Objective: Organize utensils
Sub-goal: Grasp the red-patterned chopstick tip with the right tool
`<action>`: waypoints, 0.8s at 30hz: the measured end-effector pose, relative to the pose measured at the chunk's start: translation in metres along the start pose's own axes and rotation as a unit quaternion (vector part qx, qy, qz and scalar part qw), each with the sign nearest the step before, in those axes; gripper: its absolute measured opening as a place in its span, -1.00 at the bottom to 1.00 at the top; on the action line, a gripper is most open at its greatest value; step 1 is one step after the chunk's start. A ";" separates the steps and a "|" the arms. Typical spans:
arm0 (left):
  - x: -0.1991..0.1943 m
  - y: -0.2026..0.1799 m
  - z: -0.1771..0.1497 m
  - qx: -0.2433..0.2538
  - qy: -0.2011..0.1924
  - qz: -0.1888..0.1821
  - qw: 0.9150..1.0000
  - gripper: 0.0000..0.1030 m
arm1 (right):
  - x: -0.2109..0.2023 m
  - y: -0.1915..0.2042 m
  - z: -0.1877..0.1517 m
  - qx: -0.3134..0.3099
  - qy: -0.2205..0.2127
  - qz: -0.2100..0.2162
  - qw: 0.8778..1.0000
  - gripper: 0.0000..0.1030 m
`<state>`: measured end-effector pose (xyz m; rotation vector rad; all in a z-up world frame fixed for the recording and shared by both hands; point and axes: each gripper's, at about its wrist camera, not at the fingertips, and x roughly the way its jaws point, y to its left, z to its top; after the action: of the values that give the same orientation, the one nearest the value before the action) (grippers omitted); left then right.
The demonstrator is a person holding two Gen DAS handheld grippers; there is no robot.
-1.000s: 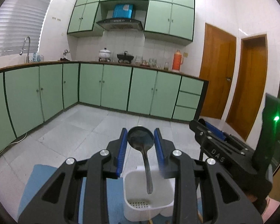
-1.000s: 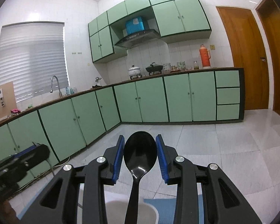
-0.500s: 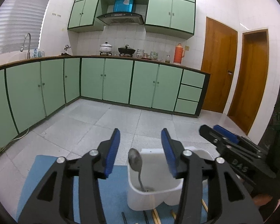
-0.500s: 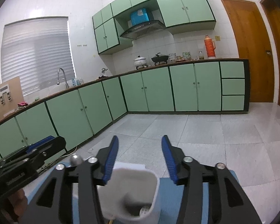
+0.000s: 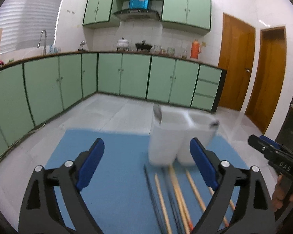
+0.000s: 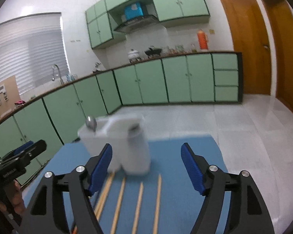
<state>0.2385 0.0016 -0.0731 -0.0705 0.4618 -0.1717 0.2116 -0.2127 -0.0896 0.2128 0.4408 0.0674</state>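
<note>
A white two-compartment utensil holder (image 5: 177, 136) stands on a blue mat (image 5: 115, 171); it also shows in the right wrist view (image 6: 123, 142). A metal spoon (image 6: 91, 122) stands in one compartment and a dark spoon (image 6: 134, 126) in the other. Several wooden chopsticks (image 5: 177, 193) and dark ones lie on the mat in front of the holder; they also show in the right wrist view (image 6: 138, 200). My left gripper (image 5: 146, 165) is open and empty above the mat. My right gripper (image 6: 146, 167) is open and empty just before the holder.
The mat lies on a white table (image 5: 15, 167) in a kitchen with green cabinets (image 5: 127, 76). The other gripper appears at the right edge of the left view (image 5: 271, 154) and the left edge of the right view (image 6: 19, 156).
Both grippers let go of their spoons into the holder, opened wide and drew back and down. The chopsticks on the mat have come into view.
</note>
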 end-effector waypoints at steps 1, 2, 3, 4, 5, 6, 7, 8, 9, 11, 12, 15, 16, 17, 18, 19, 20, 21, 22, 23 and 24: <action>-0.004 0.001 -0.007 0.000 0.008 0.002 1.000 0.74 | -0.006 -0.002 -0.008 0.001 0.006 -0.008 1.000 0.44; -0.010 0.003 -0.015 0.001 0.017 0.005 1.000 0.75 | -0.012 -0.003 -0.016 0.002 0.012 -0.016 1.000 0.48; -0.013 0.003 -0.023 0.002 0.026 0.009 1.000 0.77 | -0.018 -0.005 -0.025 0.003 0.019 -0.023 1.000 0.63; -0.016 0.004 -0.032 0.003 0.040 0.014 0.999 0.79 | -0.024 -0.007 -0.036 0.009 0.028 -0.030 0.999 0.75; -0.018 0.005 -0.040 0.001 0.054 0.016 0.998 0.81 | -0.029 -0.009 -0.046 0.016 0.036 -0.036 0.999 0.78; -0.020 0.008 -0.047 -0.001 0.068 0.016 0.998 0.82 | -0.033 -0.011 -0.053 0.021 0.044 -0.039 0.998 0.83; -0.021 0.009 -0.052 -0.002 0.078 0.016 0.997 0.83 | -0.038 -0.012 -0.064 0.024 0.057 -0.045 0.997 0.89; -0.023 0.011 -0.059 -0.001 0.089 0.019 0.996 0.83 | -0.040 -0.015 -0.068 0.024 0.065 -0.047 0.996 0.89; -0.025 0.012 -0.065 0.000 0.101 0.022 0.995 0.84 | -0.044 -0.015 -0.076 0.020 0.078 -0.053 0.995 0.89; -0.028 0.016 -0.075 -0.002 0.117 0.023 0.993 0.85 | -0.048 -0.015 -0.087 0.013 0.095 -0.059 0.994 0.89; -0.030 0.018 -0.080 -0.002 0.124 0.023 0.992 0.85 | -0.051 -0.015 -0.094 0.007 0.108 -0.062 0.992 0.89; -0.035 0.022 -0.092 0.000 0.140 0.029 0.990 0.85 | -0.055 -0.015 -0.105 -0.001 0.130 -0.066 0.989 0.89; -0.036 0.023 -0.095 0.002 0.143 0.031 0.989 0.85 | -0.057 -0.015 -0.110 0.000 0.139 -0.065 0.988 0.89; -0.037 0.024 -0.098 0.003 0.147 0.034 0.989 0.85 | -0.058 -0.017 -0.112 0.001 0.142 -0.064 0.988 0.89; -0.038 0.026 -0.101 0.004 0.150 0.036 0.988 0.85 | -0.060 -0.017 -0.116 0.005 0.147 -0.062 0.987 0.88; -0.037 0.023 -0.103 0.004 0.153 0.037 0.987 0.85 | -0.060 -0.018 -0.117 0.006 0.150 -0.060 0.987 0.81; -0.038 0.025 -0.106 0.003 0.157 0.040 0.987 0.85 | -0.060 -0.018 -0.119 0.006 0.155 -0.058 0.986 0.74; -0.038 0.025 -0.108 0.004 0.159 0.040 0.986 0.85 | -0.060 -0.017 -0.120 0.005 0.159 -0.057 0.986 0.59; -0.039 0.026 -0.111 0.004 0.163 0.041 0.986 0.85 | -0.058 -0.016 -0.121 0.001 0.166 -0.054 0.985 0.44; -0.040 0.026 -0.112 0.005 0.164 0.041 0.986 0.85 | -0.056 -0.014 -0.123 -0.003 0.172 -0.052 0.984 0.36; -0.041 0.027 -0.113 0.006 0.165 0.041 0.985 0.85 | -0.054 -0.011 -0.124 -0.008 0.178 -0.050 0.983 0.20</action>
<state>0.1560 0.0318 -0.1588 -0.0108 0.7925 -0.1042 0.1096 -0.2063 -0.1785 0.1617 0.8066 0.0102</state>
